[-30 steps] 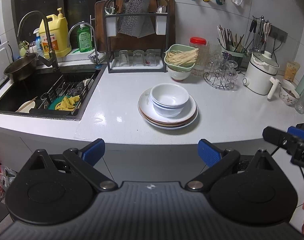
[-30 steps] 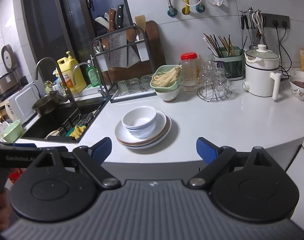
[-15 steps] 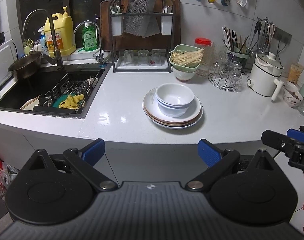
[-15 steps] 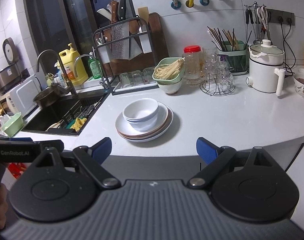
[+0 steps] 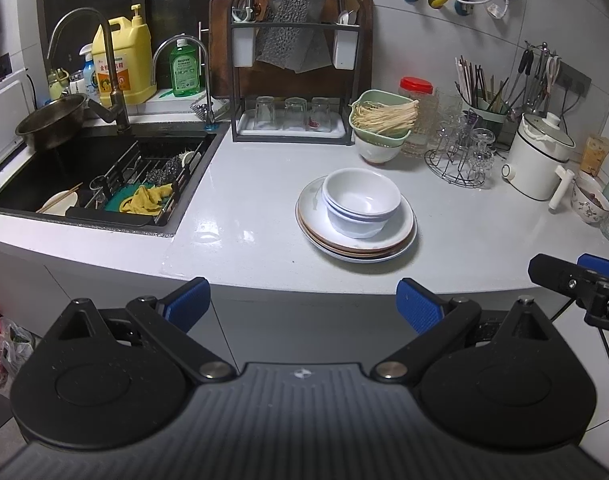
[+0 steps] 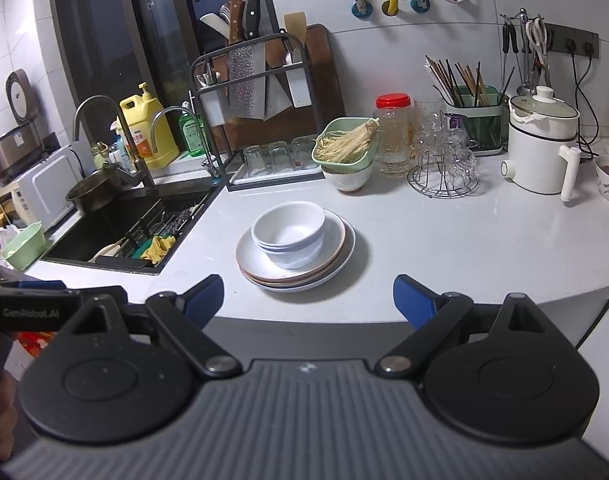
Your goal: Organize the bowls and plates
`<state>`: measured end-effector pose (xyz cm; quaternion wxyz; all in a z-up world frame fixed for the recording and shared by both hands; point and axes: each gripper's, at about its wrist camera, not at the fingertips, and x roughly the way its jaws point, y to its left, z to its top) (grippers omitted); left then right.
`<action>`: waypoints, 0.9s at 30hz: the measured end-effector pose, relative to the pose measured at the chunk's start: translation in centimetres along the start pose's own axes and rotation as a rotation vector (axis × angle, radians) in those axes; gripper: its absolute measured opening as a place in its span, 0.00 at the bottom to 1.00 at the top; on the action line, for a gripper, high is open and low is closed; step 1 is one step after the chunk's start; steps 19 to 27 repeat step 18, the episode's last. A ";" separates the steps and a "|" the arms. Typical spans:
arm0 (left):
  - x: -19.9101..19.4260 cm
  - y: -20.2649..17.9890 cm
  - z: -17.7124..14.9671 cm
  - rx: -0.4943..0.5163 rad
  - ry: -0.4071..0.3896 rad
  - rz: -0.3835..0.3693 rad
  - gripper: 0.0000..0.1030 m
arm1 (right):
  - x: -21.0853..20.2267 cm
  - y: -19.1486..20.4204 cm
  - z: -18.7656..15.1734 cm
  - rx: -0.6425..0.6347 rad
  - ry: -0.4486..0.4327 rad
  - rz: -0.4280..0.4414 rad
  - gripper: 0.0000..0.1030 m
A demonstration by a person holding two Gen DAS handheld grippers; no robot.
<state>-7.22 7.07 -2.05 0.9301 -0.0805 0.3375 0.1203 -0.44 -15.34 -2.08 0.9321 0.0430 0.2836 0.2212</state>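
Stacked white bowls point(image 5: 360, 206) sit on a stack of plates point(image 5: 400, 236) in the middle of the white counter point(image 5: 244, 248); the bowls point(image 6: 290, 236) and plates point(image 6: 336, 256) also show in the right wrist view. My left gripper point(image 5: 303, 304) is open and empty, held off the counter's front edge, short of the stack. My right gripper point(image 6: 308, 296) is open and empty, also in front of the edge. The right gripper's tip shows at the left view's right side point(image 5: 576, 280).
A black sink point(image 5: 100, 176) with a rack, cloth and pot lies left. A dish rack point(image 5: 292, 80) with glasses and knives stands at the back. A green bowl of noodles point(image 5: 382, 118), a glass stand point(image 5: 460, 152), a white kettle point(image 5: 540, 160) and a patterned bowl point(image 5: 590, 200) stand right.
Both grippers have edged closer to the counter and risen slightly; the stack looks a little nearer. Jaws stay open. Nothing on the counter moved.
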 end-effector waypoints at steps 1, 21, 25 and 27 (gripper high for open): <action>0.1 0.2 0.0 -0.001 0.003 0.000 0.98 | 0.1 0.2 0.1 -0.003 0.002 0.000 0.90; 1.3 1.3 1.1 -0.011 0.003 0.000 0.98 | 1.6 0.9 0.3 -0.001 0.032 -0.015 0.90; 1.3 1.3 1.1 -0.011 0.003 0.000 0.98 | 1.6 0.9 0.3 -0.001 0.032 -0.015 0.90; 1.3 1.3 1.1 -0.011 0.003 0.000 0.98 | 1.6 0.9 0.3 -0.001 0.032 -0.015 0.90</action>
